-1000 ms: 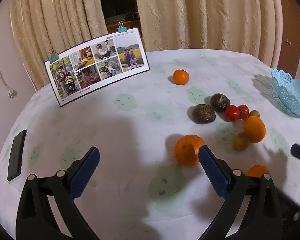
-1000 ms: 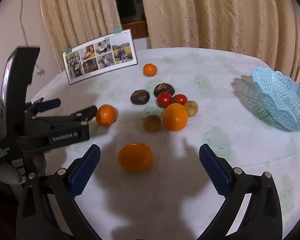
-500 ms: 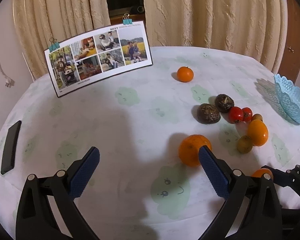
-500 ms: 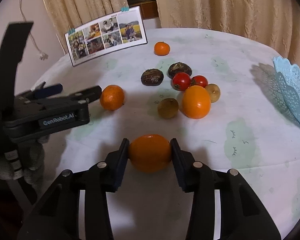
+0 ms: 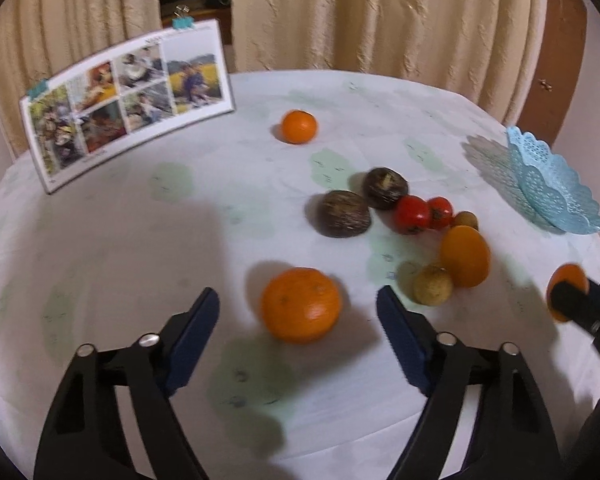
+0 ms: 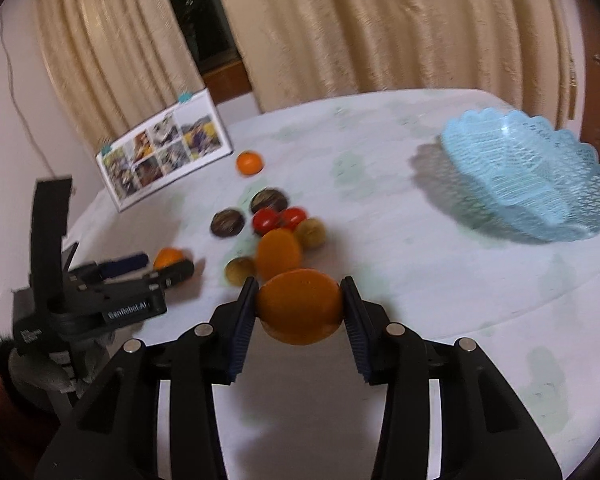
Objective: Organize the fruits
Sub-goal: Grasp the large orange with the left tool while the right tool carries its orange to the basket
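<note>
Round table (image 5: 120, 260) with pale printed cloth, curtains behind, photo card (image 5: 128, 108) standing at the far left. Blue lace basket (image 6: 540, 184) sits empty at the far right edge, well apart from the fruit. Loose cluster mid-table: two dark brown fruits (image 5: 342, 213), two red tomatoes (image 5: 411, 214), a tall orange (image 5: 465, 256), two small tan-brown fruits (image 5: 433, 285); one small tangerine (image 5: 298, 126) alone farther back. Right gripper (image 6: 299, 307) is pinching a large orange (image 6: 299, 307) between both pads, apparently lifted clear of the cloth. Left gripper (image 5: 298, 312) is spread wide, straddling a second orange (image 5: 301, 304) that sits on the table roughly centred between the fingers, no contact with either pad. Key relation: basket lies up and to the right of the held orange, nothing in between, and the right hand is clearly the nearer one to it. Orange is near-round, so no axis to align. My guess at the next move: carry right and forward, release over the basket; left closes on its orange.
</note>
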`<state>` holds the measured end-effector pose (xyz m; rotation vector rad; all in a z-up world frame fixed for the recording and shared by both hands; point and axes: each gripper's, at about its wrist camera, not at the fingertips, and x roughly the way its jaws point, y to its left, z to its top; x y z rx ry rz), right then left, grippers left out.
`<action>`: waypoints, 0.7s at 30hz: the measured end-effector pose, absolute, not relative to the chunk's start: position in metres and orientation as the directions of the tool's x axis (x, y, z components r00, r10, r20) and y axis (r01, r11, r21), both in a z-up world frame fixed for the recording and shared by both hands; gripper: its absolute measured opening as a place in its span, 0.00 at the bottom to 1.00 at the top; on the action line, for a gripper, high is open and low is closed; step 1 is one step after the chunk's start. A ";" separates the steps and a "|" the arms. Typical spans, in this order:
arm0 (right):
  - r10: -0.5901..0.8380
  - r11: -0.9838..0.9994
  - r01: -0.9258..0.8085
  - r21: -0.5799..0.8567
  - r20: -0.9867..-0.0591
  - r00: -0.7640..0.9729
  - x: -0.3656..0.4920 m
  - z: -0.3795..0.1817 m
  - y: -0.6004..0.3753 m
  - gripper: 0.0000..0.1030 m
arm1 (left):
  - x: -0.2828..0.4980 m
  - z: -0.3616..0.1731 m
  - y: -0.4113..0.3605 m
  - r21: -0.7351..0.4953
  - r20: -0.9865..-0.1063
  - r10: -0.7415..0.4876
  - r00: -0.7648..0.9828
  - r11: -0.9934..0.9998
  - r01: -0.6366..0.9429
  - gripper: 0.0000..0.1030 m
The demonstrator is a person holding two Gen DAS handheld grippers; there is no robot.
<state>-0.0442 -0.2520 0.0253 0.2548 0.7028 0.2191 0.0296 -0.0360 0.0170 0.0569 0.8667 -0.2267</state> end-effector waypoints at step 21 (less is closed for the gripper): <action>-0.075 0.933 0.253 0.255 -0.548 0.833 -0.005 0.043 -0.392 0.42 | 0.022 0.034 -0.045 -0.043 -0.755 -0.175 0.633 0.975 0.218 0.39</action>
